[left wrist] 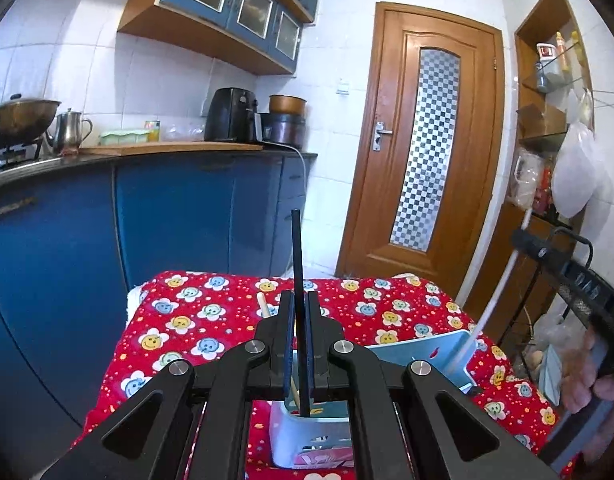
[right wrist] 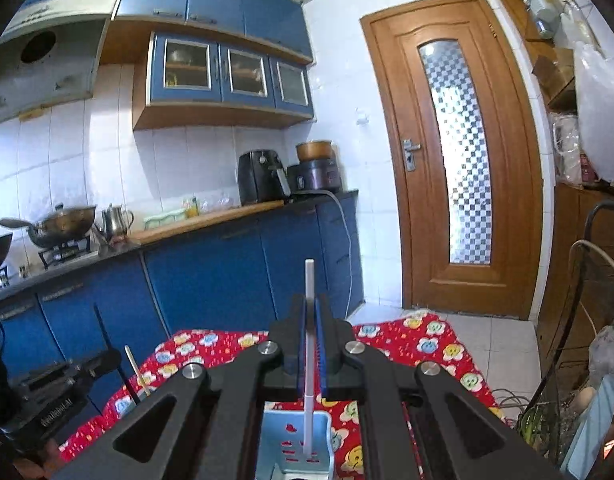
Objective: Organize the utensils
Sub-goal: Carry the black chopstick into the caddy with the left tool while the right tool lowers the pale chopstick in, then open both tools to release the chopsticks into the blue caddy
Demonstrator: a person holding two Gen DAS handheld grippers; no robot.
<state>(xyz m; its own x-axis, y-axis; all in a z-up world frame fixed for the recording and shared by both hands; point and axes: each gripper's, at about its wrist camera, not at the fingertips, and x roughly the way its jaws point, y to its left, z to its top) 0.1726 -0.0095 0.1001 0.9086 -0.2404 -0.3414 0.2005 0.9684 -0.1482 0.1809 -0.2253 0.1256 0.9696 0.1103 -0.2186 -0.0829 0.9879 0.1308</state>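
My left gripper is shut on a black chopstick held upright. Its lower end reaches into a white holder just below the fingers, where a beige chopstick also stands. To the right sits a light blue holder with a white chopstick slanting up out of it to the right gripper. In the right wrist view, my right gripper is shut on that white chopstick, its lower end inside the slotted light blue holder. The left gripper with the black chopstick shows at lower left.
Both holders stand on a table under a red flower-print cloth. Blue kitchen cabinets with a cluttered counter run along the left, and a wooden door is straight ahead. A black wire rack and wooden shelves crowd the right side.
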